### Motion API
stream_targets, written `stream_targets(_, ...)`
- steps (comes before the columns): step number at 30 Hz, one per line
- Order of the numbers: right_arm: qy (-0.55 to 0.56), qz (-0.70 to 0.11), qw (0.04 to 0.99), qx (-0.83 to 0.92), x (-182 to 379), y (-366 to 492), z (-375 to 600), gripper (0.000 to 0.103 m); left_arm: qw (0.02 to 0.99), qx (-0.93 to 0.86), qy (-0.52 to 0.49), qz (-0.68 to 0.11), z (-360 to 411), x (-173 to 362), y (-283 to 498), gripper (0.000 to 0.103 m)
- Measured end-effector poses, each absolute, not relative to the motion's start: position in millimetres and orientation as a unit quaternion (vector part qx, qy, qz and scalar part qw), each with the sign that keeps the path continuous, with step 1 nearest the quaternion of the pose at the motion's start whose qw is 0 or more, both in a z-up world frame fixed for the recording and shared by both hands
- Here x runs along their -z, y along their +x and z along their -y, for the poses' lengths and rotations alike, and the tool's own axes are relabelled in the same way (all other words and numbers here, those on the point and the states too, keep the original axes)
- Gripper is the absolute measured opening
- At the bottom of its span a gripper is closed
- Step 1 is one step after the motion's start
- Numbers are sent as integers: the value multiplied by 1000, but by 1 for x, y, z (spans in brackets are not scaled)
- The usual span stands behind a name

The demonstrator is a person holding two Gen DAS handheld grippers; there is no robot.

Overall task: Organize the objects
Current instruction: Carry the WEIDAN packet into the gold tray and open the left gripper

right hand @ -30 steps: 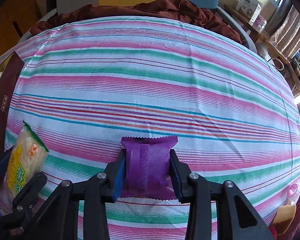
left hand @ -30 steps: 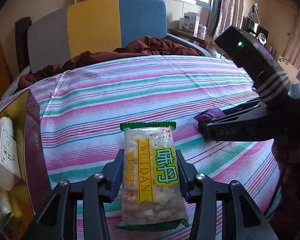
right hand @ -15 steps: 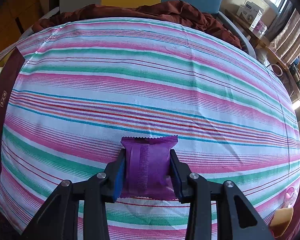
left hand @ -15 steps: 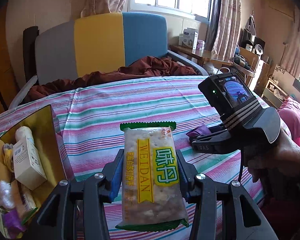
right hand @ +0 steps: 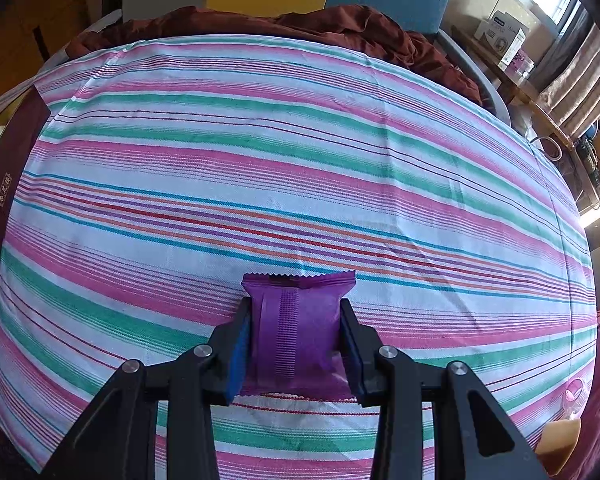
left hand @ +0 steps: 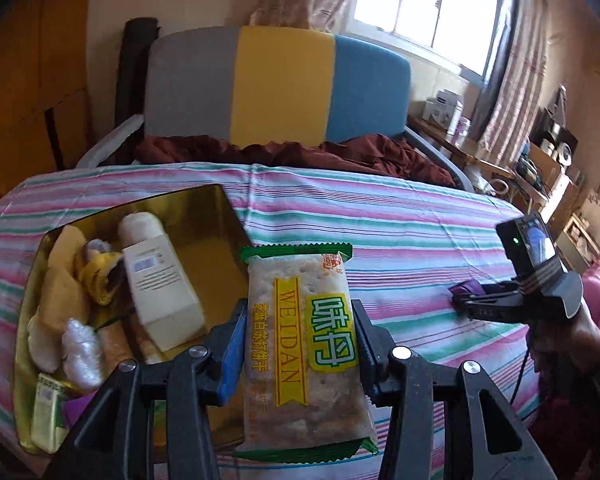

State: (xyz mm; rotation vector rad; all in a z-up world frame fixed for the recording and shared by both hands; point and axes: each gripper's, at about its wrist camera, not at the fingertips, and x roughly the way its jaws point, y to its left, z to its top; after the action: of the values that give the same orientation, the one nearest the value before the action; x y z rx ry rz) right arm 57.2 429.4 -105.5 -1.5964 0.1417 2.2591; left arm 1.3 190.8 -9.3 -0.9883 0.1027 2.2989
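Note:
My left gripper [left hand: 298,330] is shut on a cracker packet [left hand: 300,344] with green ends and a yellow label. It hangs above the striped cloth, just right of a gold-lined box [left hand: 204,216]. That box holds a white bottle [left hand: 156,280], a yellow wrapper and several small packets. My right gripper [right hand: 296,334] is shut on a small purple snack packet [right hand: 298,328], low over the striped tablecloth [right hand: 260,160]. In the left wrist view the right gripper [left hand: 460,300] shows at the far right with the purple packet [left hand: 466,289] at its tip.
A chair with grey, yellow and blue panels [left hand: 276,88] stands behind the table, with a dark red cloth [left hand: 300,152] draped on its seat. The box's maroon outer wall [right hand: 8,184] lies at the left edge of the right wrist view. A cluttered side desk [left hand: 480,152] stands at the right.
My left gripper has risen and swung left with the cracker packet, so the open box now lies in full view beside it. The right gripper has stayed still on the purple packet.

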Motion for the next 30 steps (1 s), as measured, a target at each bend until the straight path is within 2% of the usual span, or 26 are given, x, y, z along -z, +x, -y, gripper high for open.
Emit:
stream_targets(6, -568, -40, 186, -801, 106, 59, -433, 40, 229, -878, -419, 29, -115, 25, -48, 48)
stream_targets(12, -568, -39, 186, -801, 102, 61, -434, 40, 184, -855, -478, 84, -89, 57, -82, 48)
stream_targets(20, -569, -39, 185, -800, 99, 65, -433, 40, 150, -844, -507, 92, -96, 72, -101, 48)
stream_targets(30, -569, -34, 185, -801, 102, 61, -439, 40, 128, -886, -445, 29, -91, 50, -78, 51)
